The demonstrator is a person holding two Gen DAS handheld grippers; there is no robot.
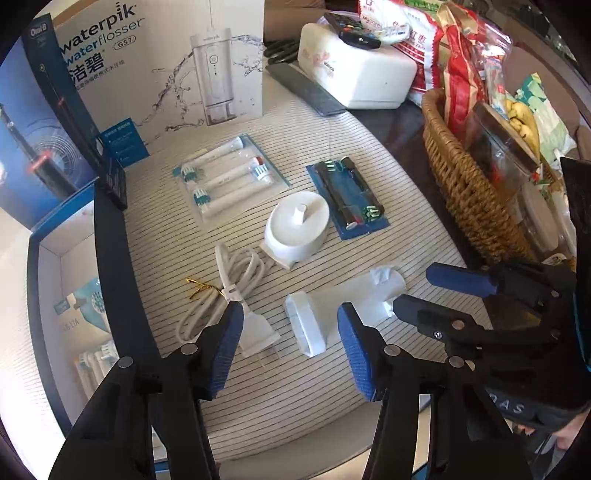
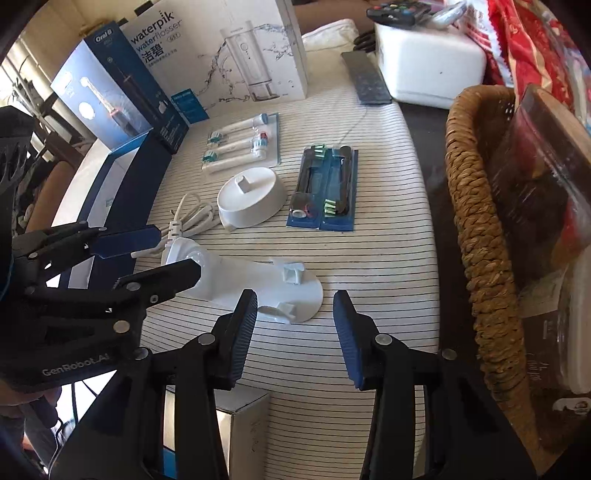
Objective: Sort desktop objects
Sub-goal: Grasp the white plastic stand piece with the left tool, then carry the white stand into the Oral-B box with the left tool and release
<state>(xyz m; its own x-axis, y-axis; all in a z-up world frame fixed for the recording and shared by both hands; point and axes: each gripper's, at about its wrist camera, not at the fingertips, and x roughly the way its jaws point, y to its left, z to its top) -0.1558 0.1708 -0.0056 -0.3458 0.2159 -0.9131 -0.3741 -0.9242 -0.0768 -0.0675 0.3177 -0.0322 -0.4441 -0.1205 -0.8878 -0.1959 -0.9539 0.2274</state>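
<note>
A white brush-head holder (image 1: 347,295) (image 2: 258,284) lies flat on the striped mat (image 2: 388,184). My left gripper (image 1: 291,350) stands open over the holder's narrow end, with the charger's white plug (image 1: 256,338) also between its fingers; the pads press on neither. My right gripper (image 2: 295,336) is open just short of the holder's round foot, with nothing between its pads. Further back are the white charger base (image 1: 297,229) with its coiled cable (image 1: 221,291), a pack of white brush heads (image 1: 229,177) and a pack of black ones (image 1: 349,195).
An open blue box (image 1: 48,280) runs along the mat's left side, with an Oral-B box (image 2: 110,85) and a Waterpik box (image 1: 162,62) behind. A full wicker basket (image 1: 461,192) bounds the right. A white case (image 1: 354,70), a remote (image 1: 351,29) and a dark strip (image 1: 306,88) sit at the back.
</note>
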